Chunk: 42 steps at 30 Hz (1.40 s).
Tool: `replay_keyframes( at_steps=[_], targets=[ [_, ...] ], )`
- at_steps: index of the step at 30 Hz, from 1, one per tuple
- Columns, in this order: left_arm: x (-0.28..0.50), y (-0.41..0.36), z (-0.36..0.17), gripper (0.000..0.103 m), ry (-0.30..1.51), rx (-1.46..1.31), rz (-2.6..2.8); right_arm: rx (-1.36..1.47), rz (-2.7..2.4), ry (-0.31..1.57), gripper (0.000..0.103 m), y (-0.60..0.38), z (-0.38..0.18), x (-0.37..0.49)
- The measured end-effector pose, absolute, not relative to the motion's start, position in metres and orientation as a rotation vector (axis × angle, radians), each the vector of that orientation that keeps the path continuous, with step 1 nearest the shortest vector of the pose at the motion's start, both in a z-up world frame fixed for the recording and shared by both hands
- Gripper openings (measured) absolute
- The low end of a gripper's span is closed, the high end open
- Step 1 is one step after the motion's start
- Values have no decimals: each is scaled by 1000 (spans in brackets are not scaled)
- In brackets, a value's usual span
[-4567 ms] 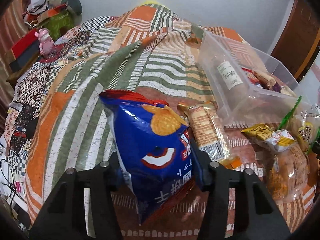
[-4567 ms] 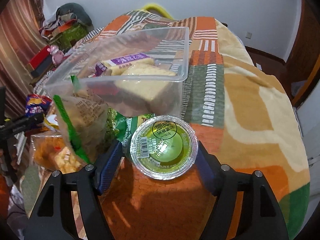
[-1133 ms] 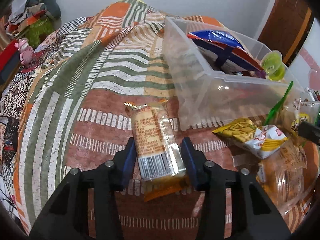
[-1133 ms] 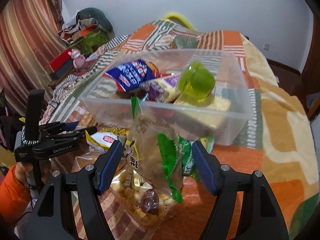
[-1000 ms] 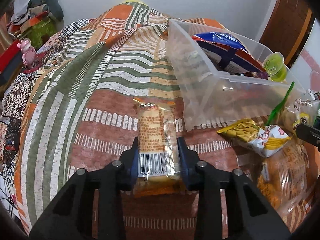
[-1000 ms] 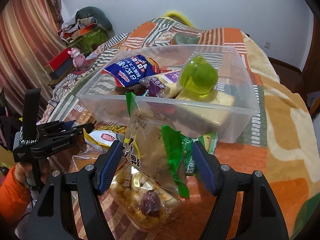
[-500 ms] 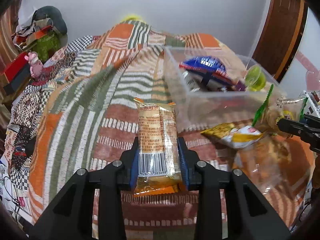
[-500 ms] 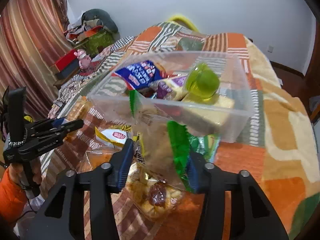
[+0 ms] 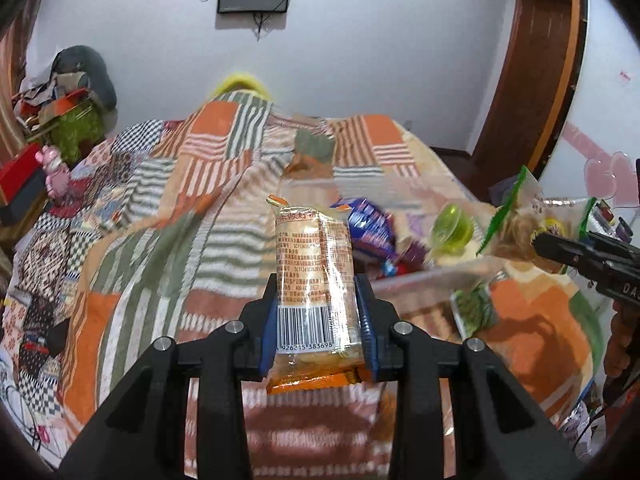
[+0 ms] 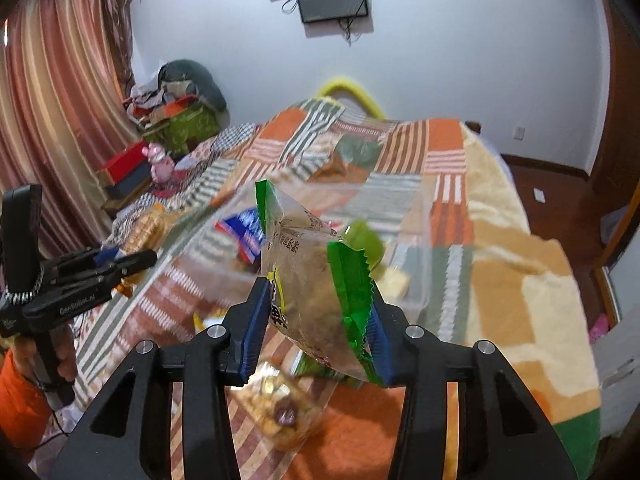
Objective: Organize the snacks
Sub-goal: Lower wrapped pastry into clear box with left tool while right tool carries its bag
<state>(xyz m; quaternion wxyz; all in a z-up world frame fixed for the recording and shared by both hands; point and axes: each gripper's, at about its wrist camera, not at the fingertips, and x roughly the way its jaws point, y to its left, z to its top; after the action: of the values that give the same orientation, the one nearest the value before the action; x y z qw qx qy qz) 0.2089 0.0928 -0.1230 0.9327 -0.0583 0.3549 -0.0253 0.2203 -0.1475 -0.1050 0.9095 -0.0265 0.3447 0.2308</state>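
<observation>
Both claws loaded: left gripper (image 9: 319,330) clamps the orange packet (image 9: 314,280), right gripper (image 10: 314,330) the green-edged bag (image 10: 316,280); carry both over the clear bin (image 10: 416,248) rim, then release.

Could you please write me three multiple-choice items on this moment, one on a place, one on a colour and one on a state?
1. Where is the blue snack bag?
A. inside the clear plastic bin
B. on the floor
C. between the left gripper's fingers

2. What colour are the edges of the clear packet in the right gripper?
A. red
B. green
C. yellow

3. What is the state of the left gripper?
A. open and empty
B. shut on the orange barcoded packet
C. shut on a jelly cup

Answers:
1 A, it lies among other snacks within the clear plastic bin walls.
2 B, green strips run along both sides of the packet.
3 B, both blue pads press the sides of the orange barcoded packet.
</observation>
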Motion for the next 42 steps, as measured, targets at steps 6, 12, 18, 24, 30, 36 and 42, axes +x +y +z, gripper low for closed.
replay_keyframes(
  at_steps=[6,12,18,24,30,36,42],
  targets=[
    [241,77,-130,34,736,-99,-72,-58,422,655,42,-153,-94,245],
    [274,70,-147,34,775,-98,-80,-93,348,655,42,-151,-100,277],
    [302,64,-162,34,799,-75,-78,-114,315,683,42,-145,-113,302],
    [319,63,-166,34,791,-63,-66,-169,308,738,42,-139,-129,320],
    [319,66,-166,36,791,-42,-63,-186,325,792,44,-145,-134,321],
    [308,70,-163,55,814,-69,-74,-188,340,782,47,-151,-122,308],
    [284,63,-145,63,793,-39,-86,-173,356,753,52,-160,-106,283]
  ],
)
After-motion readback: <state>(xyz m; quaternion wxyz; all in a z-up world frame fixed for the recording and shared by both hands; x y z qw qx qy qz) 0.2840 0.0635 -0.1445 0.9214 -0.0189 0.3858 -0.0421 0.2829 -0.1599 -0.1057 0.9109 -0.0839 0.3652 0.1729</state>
